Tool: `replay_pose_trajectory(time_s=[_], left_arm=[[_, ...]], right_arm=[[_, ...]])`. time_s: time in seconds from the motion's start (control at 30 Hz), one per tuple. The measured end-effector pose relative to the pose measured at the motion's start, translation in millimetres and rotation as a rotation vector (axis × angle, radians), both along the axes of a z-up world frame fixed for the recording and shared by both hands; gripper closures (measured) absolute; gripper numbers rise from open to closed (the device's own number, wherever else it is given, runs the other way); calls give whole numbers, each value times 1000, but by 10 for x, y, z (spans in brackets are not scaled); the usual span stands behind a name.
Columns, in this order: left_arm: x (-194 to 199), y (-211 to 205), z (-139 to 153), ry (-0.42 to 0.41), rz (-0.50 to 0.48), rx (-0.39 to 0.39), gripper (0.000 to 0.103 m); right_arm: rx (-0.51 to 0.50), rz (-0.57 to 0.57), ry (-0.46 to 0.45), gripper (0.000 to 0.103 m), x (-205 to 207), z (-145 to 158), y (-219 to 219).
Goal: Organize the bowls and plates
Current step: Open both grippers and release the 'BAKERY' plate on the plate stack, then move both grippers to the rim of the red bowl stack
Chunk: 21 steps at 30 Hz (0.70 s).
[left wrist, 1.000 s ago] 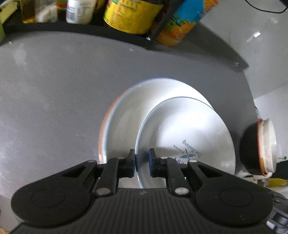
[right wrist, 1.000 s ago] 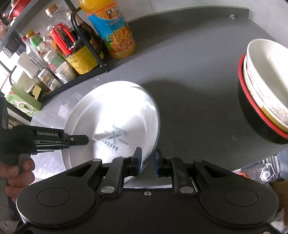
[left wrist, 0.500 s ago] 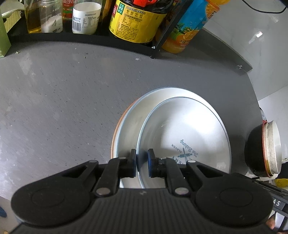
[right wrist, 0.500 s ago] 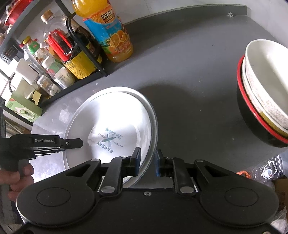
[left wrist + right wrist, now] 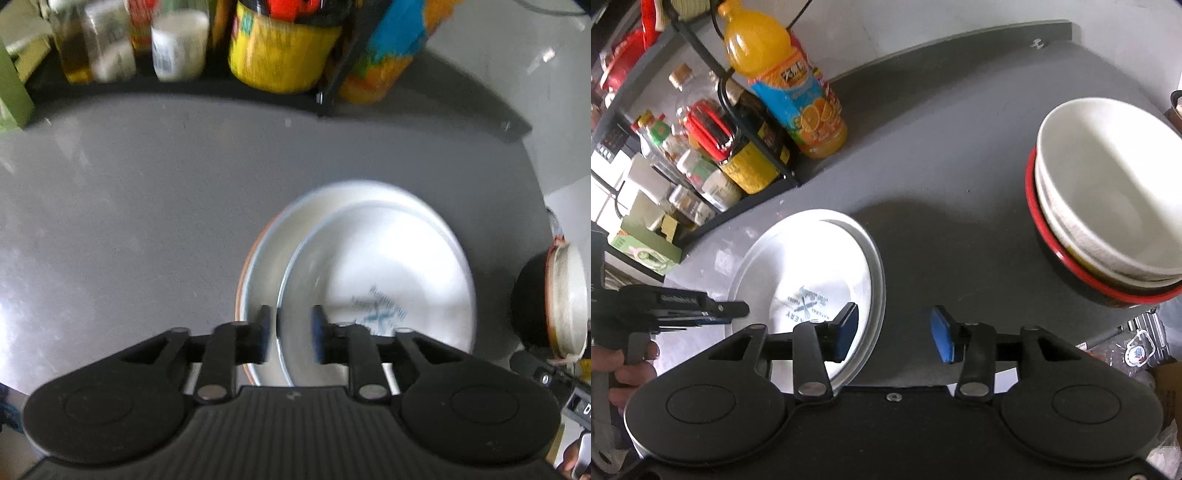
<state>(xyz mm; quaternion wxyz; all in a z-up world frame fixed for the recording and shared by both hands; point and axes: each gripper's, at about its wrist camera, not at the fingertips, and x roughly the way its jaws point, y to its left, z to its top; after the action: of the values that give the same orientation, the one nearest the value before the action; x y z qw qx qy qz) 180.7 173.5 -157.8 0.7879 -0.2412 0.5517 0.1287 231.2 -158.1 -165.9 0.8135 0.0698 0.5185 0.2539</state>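
Since the plate (image 5: pixel 380 266) looks stiff, slick and breakable, pinch its rim; the left gripper (image 5: pixel 288 334) and right gripper (image 5: pixel 894 332) gape, empty.

Left wrist view: all blurred, my shelf jars (image 5: pixel 177 44) unreadable.
Plate print (image 5: pixel 380 308): too smeared to read.
Bowl stack (image 5: pixel 1108 206): cut by right edge.
My hand (image 5: pixel 624 365): half hidden.

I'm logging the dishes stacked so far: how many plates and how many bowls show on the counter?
Plates: 2, the logo plate on a larger white plate.
Bowls: 3 that can be told, a top white bowl and a second white bowl in a black red-rimmed bowl.
Total: 5.
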Motion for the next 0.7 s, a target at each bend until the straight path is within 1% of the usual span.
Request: replay_pose_trajectory(time_s=[0.03, 0.07, 0.23, 0.3, 0.53, 0.63, 0.7], left_arm=[[-6, -1, 59, -13, 2, 16, 65], [-6, -6, 103, -20, 1, 29, 60], [49, -51, 273, -33, -6, 46, 56], [100, -132, 338, -46, -23, 48, 51], [335, -530, 512, -101, -73, 40, 31], [465, -734, 562, -117, -103, 47, 28], [555, -868, 602, -126, -124, 37, 27]], right_arm=[[7, -5, -1, 58, 7, 10, -32], [14, -11, -1, 58, 20, 19, -66], [41, -42, -1, 57, 56, 72, -232], [55, -58, -14, 54, 62, 123, -333], [87, -137, -60, 50, 124, 272, -721], [98, -170, -73, 49, 170, 321, -904], [103, -187, -82, 45, 201, 349, -1028]])
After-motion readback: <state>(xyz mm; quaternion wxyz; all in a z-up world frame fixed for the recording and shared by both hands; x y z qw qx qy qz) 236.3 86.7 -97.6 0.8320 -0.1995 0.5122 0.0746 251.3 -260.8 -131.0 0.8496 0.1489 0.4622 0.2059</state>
